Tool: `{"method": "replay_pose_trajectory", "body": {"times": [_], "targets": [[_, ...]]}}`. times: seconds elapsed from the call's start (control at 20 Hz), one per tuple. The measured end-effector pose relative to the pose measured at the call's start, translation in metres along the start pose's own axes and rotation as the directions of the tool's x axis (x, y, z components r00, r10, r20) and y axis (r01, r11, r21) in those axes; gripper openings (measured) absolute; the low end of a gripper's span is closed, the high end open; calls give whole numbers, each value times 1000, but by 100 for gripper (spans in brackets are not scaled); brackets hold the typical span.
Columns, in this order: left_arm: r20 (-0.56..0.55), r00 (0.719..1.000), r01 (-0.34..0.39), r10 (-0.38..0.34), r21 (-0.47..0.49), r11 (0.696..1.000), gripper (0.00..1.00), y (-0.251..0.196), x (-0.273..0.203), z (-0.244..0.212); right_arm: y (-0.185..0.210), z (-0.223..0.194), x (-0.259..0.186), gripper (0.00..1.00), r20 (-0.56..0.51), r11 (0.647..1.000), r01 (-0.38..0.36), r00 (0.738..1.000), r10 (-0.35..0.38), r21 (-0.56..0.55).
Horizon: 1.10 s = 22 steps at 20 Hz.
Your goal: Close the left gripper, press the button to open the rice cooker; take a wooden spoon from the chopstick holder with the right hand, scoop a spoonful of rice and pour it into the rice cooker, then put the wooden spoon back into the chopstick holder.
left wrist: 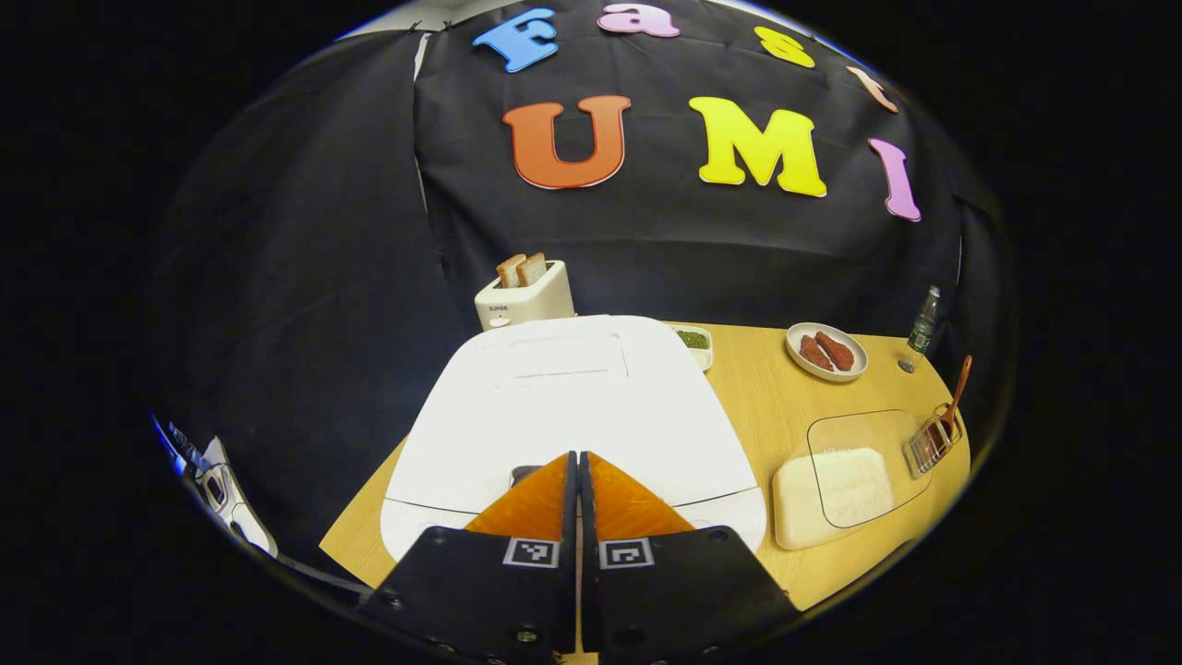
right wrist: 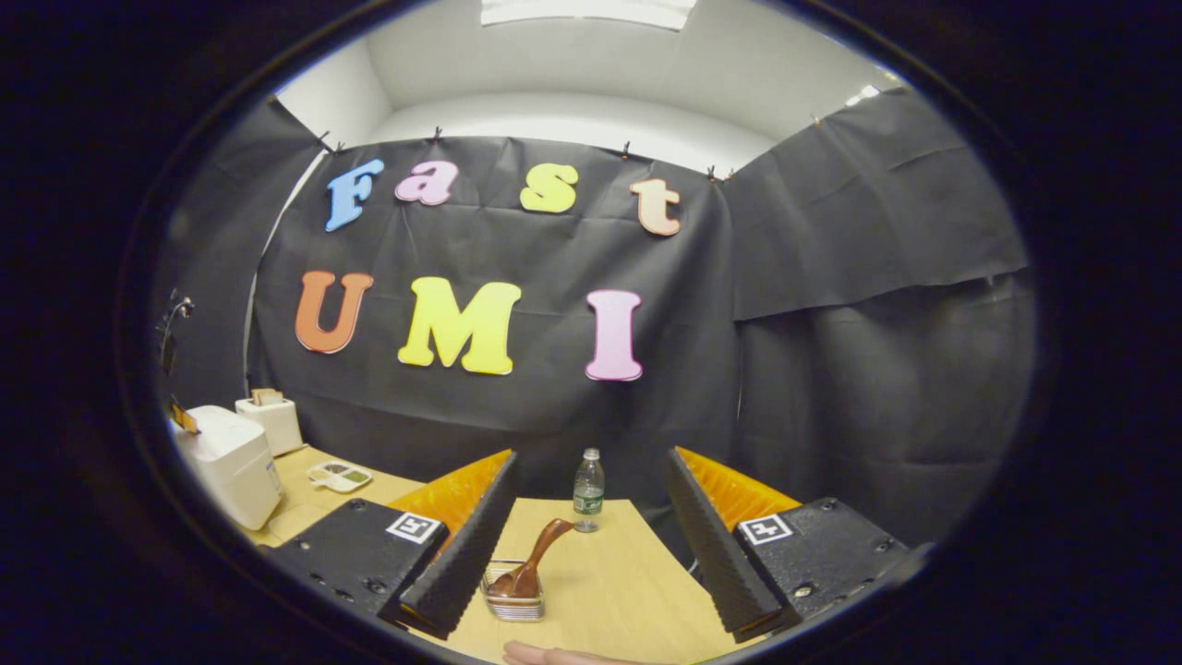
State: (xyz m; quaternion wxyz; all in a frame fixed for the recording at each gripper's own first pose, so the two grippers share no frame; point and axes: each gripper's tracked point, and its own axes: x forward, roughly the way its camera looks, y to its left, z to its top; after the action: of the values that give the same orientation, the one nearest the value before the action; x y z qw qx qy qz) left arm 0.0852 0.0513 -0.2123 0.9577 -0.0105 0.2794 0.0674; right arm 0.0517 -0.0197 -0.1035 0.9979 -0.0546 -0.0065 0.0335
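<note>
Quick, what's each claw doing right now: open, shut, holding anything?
Left claw: shut, empty, over the rice cooker.
Right claw: open, empty, above the wooden spoon.

White rice cooker point(left wrist: 572, 406) lid down; wooden spoon point(right wrist: 534, 562) leaning in chopstick holder point(right wrist: 513, 602).

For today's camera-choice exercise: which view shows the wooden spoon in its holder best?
The right gripper view: the wooden spoon stands close ahead, between the open fingers, leaning in the chopstick holder. The left gripper view shows it small and far off at the table's right edge.
</note>
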Motion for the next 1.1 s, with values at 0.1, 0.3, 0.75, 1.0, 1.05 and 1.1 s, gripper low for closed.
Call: {"method": "replay_pose_trajectory", "body": {"times": [0.1,0.3,0.75,1.0,1.05,1.1], "targets": [[-9,1000,-7,7,-9,1000,2,0,3,-5,-3,-4,-1,100,-12,1000,5,1000,-4,4],[4,1000,1,-1,-2,1000,2,1,3,-4,-14,-4,-3,100,-2,1000,22,1000,-22,-8],[178,983,-42,40,13,999,1,15,-34,43,-27,-31,-5,100,-78,999,16,997,-13,36],[250,967,44,-41,-5,999,0,0,-75,59,-41,-45,-3,100,-106,999,24,994,-20,43],[276,960,37,-41,20,999,22,-2,-85,67,-42,-48,-1,100,-111,999,26,994,-21,47],[295,955,18,-28,36,999,22,0,-92,71,-42,-53,0,100,-122,998,28,992,-21,52]]}}
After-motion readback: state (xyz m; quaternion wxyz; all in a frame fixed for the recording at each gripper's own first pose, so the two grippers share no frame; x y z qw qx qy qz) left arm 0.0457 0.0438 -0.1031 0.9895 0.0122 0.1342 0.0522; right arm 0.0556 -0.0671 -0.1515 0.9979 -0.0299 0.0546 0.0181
